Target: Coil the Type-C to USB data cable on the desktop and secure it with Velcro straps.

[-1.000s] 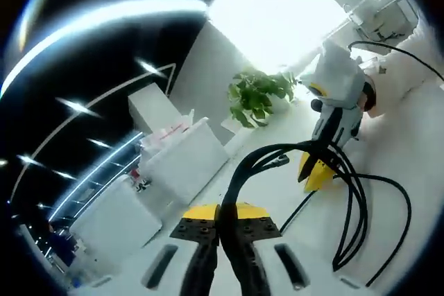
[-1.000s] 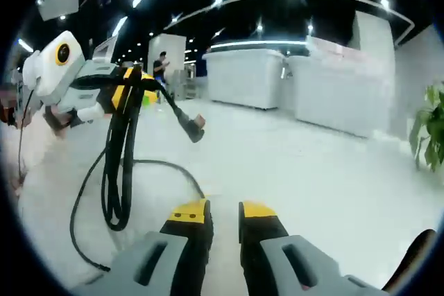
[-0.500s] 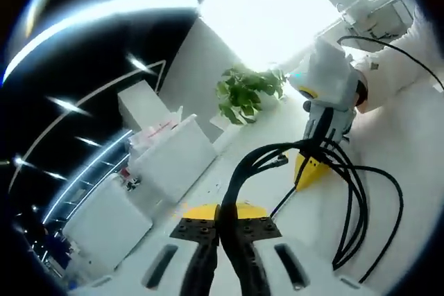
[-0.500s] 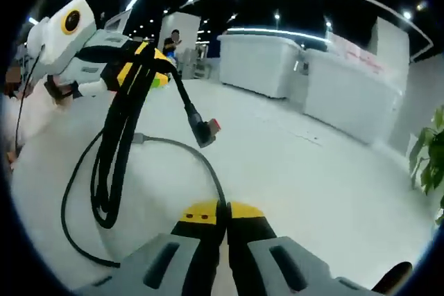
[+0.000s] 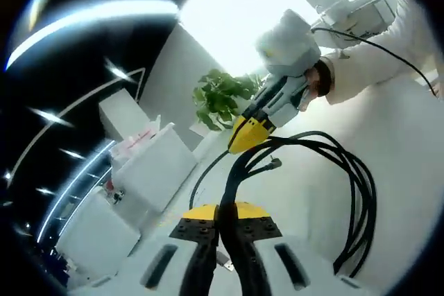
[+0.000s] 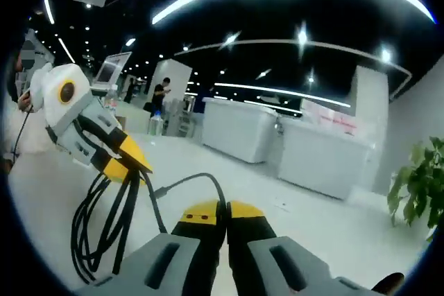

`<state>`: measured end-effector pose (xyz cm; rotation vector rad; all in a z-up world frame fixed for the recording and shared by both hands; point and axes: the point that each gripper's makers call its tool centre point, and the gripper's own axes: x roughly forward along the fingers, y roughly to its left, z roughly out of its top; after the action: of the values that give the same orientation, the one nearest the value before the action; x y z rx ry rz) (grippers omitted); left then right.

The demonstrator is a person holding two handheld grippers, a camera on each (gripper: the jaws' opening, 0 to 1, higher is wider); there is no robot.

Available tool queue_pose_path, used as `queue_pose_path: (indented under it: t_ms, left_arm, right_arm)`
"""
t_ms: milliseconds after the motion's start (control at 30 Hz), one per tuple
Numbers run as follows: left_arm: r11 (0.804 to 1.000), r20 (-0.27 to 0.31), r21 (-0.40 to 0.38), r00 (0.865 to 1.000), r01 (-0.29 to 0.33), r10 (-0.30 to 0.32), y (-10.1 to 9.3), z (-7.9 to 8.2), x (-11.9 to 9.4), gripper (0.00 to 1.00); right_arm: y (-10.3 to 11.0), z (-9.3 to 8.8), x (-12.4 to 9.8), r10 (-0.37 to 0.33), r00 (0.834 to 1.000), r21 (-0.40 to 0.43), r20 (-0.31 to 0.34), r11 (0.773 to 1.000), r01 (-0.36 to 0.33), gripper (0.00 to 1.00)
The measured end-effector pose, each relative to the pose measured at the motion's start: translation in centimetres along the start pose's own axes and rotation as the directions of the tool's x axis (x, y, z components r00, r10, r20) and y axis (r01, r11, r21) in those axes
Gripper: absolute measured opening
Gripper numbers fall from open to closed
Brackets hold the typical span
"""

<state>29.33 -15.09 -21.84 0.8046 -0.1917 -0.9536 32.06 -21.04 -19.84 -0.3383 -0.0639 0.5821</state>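
In the left gripper view the left gripper point(image 5: 220, 221), at the bottom centre of the frame, is clamping its jaws on the bundled loops of the black data cable point(image 5: 347, 192), which are arcing out toward the right side above the white desktop point(image 5: 409, 136). The right gripper point(image 5: 248, 134) is reaching in from the upper right with its yellow tips pinching a strand just left of centre, a potted plant point(image 5: 218, 98) standing behind it. In the right gripper view the right gripper point(image 6: 223, 221) is squeezing a single strand of the data cable point(image 6: 182, 184) at the bottom centre, while the left gripper point(image 6: 128, 159), at centre left, is holding the coil hanging toward the lower left.
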Motion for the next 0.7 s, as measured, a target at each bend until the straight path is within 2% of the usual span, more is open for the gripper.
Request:
queue_pose_path:
  t_ms: [100, 233, 333, 433, 533, 600, 700]
  left_arm:
    - [0.994, -0.028, 0.112, 0.999, -0.018, 0.021, -0.3, 0.0, 0.1, 0.08]
    - [0.972, -0.044, 0.233, 0.998, -0.034, 0.046, -0.6, -0.1, 0.4, 0.08]
    - [0.963, -0.046, 0.266, 0.998, -0.036, 0.050, -0.9, -0.2, 0.5, 0.08]
    - [0.956, -0.047, 0.292, 0.998, -0.031, 0.047, -1.0, -0.2, 0.4, 0.08]
    - [0.945, -0.028, 0.326, 0.999, -0.021, 0.032, -1.3, 0.3, 0.3, 0.08]
    - [0.941, -0.019, 0.336, 0.999, -0.030, 0.039, -1.2, 0.7, 0.3, 0.08]
    - [0.934, -0.026, 0.355, 0.999, -0.034, 0.046, -1.1, 0.4, 0.4, 0.09]
  right_arm:
    - [2.4, 0.8, 0.2, 0.060, 0.998, -0.085, 0.004, 0.995, -0.059, 0.03]
    - [4.1, 0.6, 0.3, 0.114, 0.993, -0.097, -0.012, 0.989, -0.115, 0.03]
    - [4.9, 0.5, 0.2, 0.156, 0.988, -0.081, -0.009, 0.984, -0.157, 0.03]
    - [5.2, 0.7, 0.1, 0.194, 0.981, 0.001, 0.025, 0.981, -0.194, 0.03]
    - [5.1, 0.4, 0.1, 0.196, 0.981, -0.002, 0.009, 0.981, -0.196, 0.03]
    - [4.9, -0.3, 0.2, 0.183, 0.983, -0.021, -0.024, 0.983, -0.184, 0.03]
    - [5.0, -0.1, 0.0, 0.198, 0.980, -0.015, -0.009, 0.980, -0.198, 0.03]
